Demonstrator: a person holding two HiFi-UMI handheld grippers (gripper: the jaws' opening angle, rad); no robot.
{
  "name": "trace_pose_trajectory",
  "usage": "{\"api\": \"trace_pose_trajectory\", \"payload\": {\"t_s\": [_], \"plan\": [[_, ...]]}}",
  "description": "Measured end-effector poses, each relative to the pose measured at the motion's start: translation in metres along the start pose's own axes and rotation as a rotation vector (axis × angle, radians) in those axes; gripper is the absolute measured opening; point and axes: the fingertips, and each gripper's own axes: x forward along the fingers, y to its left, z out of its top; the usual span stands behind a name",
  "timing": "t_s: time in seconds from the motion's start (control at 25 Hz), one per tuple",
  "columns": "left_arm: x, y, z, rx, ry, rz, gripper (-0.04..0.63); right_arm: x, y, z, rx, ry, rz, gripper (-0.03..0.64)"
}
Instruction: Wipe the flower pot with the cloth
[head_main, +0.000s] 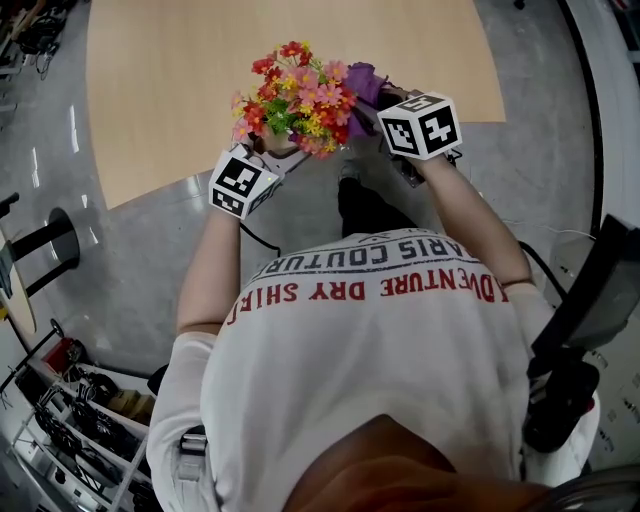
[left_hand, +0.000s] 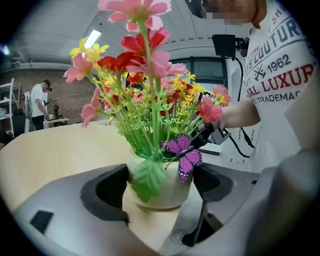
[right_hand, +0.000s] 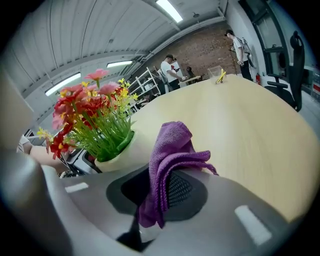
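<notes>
A cream flower pot (left_hand: 167, 187) of red, pink and yellow artificial flowers (head_main: 295, 95), with a purple butterfly (left_hand: 186, 156) on a stem, stands near the edge of the pale wooden table (head_main: 170, 80). My left gripper (left_hand: 160, 189) holds the pot between its jaws, both pads against its sides. In the head view the flowers hide its fingertips and the pot. My right gripper (right_hand: 160, 192) is shut on a bunched purple cloth (right_hand: 172, 155), held just right of the pot (right_hand: 117, 155). The cloth (head_main: 366, 84) sits beside the blooms, and I cannot tell if it touches the pot.
The table (right_hand: 235, 115) stretches far beyond the pot, with a small clear holder (right_hand: 218, 75) at its far end. People (right_hand: 171, 70) stand by shelves in the background. A black office chair (right_hand: 295, 65) stands at the right. Racks of cables (head_main: 70, 410) line the floor.
</notes>
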Motion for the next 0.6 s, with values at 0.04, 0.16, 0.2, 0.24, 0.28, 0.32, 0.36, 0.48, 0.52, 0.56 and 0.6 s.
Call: {"api": "trace_pose_trajectory", "payload": {"t_s": [0.04,0.16,0.2,0.24,0.28,0.32,0.36,0.48,0.52,0.56,0.6], "plan": [[0.000,0.001,-0.001,0.001,-0.003,0.001,0.419,-0.001,0.000,0.001,0.004,-0.010,0.005,0.041],[0.001,0.004,-0.002,0.000,-0.012,0.055,0.420,-0.007,-0.004,0.003,0.033,-0.090,0.009,0.043],[0.000,0.004,-0.002,-0.006,-0.018,0.077,0.420,-0.011,-0.006,0.003,0.047,-0.115,0.006,0.043],[-0.001,0.002,-0.002,-0.016,-0.024,0.092,0.422,-0.014,-0.008,0.002,0.061,-0.134,0.004,0.043],[-0.003,-0.001,-0.002,-0.028,-0.029,0.106,0.437,-0.017,-0.009,0.001,0.076,-0.148,0.005,0.043],[-0.006,-0.004,-0.001,-0.042,-0.034,0.124,0.443,-0.020,-0.010,0.000,0.089,-0.162,0.009,0.043],[-0.009,-0.005,0.000,-0.057,-0.042,0.154,0.446,-0.022,-0.011,0.000,0.099,-0.178,0.017,0.043],[-0.014,-0.003,-0.003,-0.108,-0.059,0.303,0.448,-0.029,-0.012,0.001,0.109,-0.221,0.031,0.043],[-0.013,-0.003,-0.008,-0.128,-0.051,0.351,0.448,-0.031,-0.013,0.000,0.112,-0.233,0.031,0.043],[-0.011,-0.004,-0.013,-0.150,-0.038,0.391,0.448,-0.033,-0.014,0.000,0.116,-0.243,0.031,0.043],[-0.008,-0.007,-0.019,-0.172,-0.027,0.424,0.448,-0.035,-0.013,-0.001,0.118,-0.251,0.032,0.043]]}}
